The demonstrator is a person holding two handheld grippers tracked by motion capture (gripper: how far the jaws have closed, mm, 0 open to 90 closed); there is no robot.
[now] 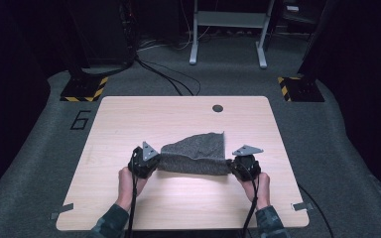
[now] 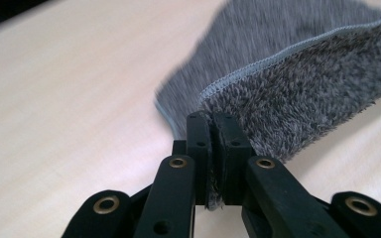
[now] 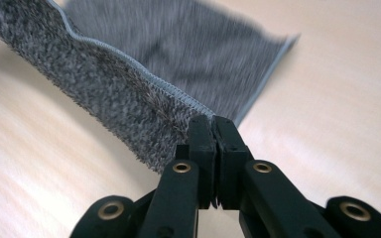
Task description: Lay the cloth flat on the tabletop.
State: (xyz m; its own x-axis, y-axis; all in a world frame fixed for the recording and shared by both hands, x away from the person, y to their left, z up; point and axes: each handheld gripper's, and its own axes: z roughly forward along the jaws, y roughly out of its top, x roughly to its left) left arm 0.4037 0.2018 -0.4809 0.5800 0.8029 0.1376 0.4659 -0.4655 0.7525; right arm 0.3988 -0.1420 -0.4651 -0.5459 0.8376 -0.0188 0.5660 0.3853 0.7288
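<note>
The cloth (image 1: 194, 153) was a grey, fuzzy towel-like piece with a stitched pale hem (image 2: 258, 62) running along its edge. In the high view it lay near the middle of the table (image 1: 129, 114), its near part folded over into a thicker band, with a looser flap behind that rose to a corner at the far right. Its long axis ran left to right across the table, from one gripper to the other, and the near band was pulled taut between them.

The left gripper (image 1: 144, 161) was clamped on the cloth's left end; in the left gripper view its jaws stood together with pile pinched between them, the cloth stretching away up and to the right. The right gripper (image 1: 244, 166) was closed on the right end; in the right gripper view the hem (image 3: 129, 64) led away from its jaws up and to the left. The far flap looked blurred in both gripper views.
</note>
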